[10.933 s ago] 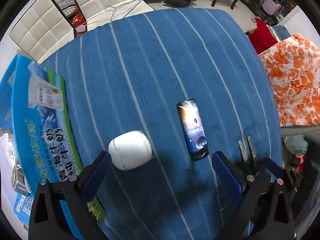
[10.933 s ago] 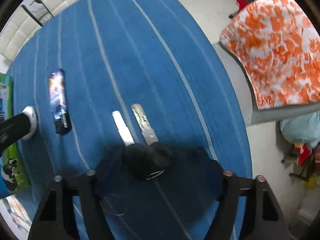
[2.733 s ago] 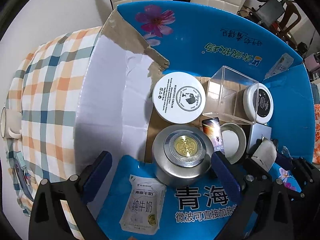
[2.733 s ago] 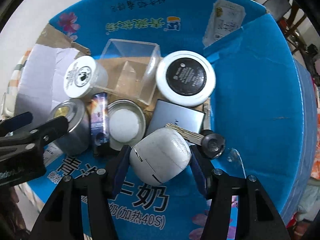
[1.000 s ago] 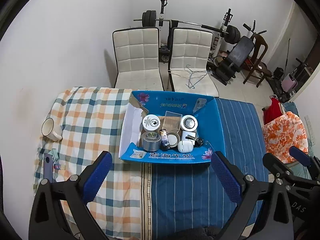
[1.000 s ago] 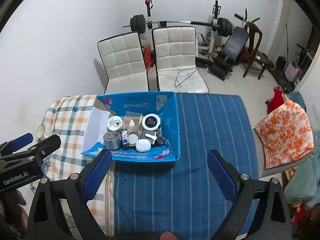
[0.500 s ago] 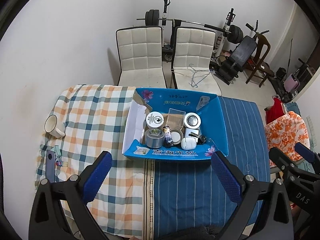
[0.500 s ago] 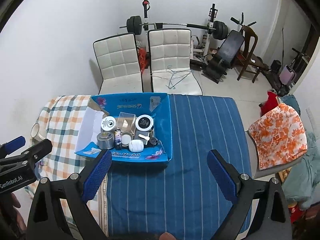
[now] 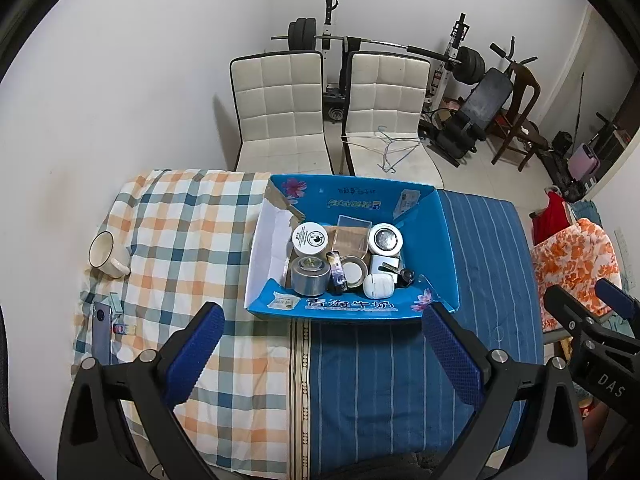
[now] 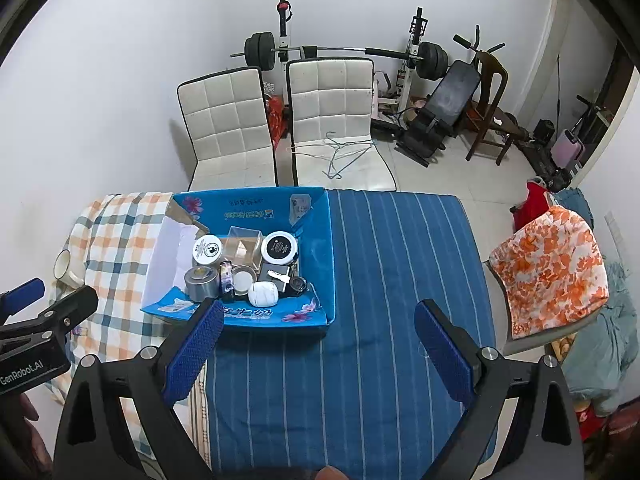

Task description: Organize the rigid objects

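Note:
A blue cardboard box sits on the table and holds several rigid items: a white egg-shaped case, a silver tin, white jars, a clear plastic box and black-headed keys. My left gripper hangs high above the table, open and empty. Likewise open and empty, my right gripper hovers well above the blue striped cloth.
A white mug and a phone lie on the checked cloth at the left. Two white chairs stand behind the table, with gym gear beyond. An orange-patterned chair stands to the right.
Since the items went into the box, both grippers have pulled far up and back. Over the last second the view barely shifts.

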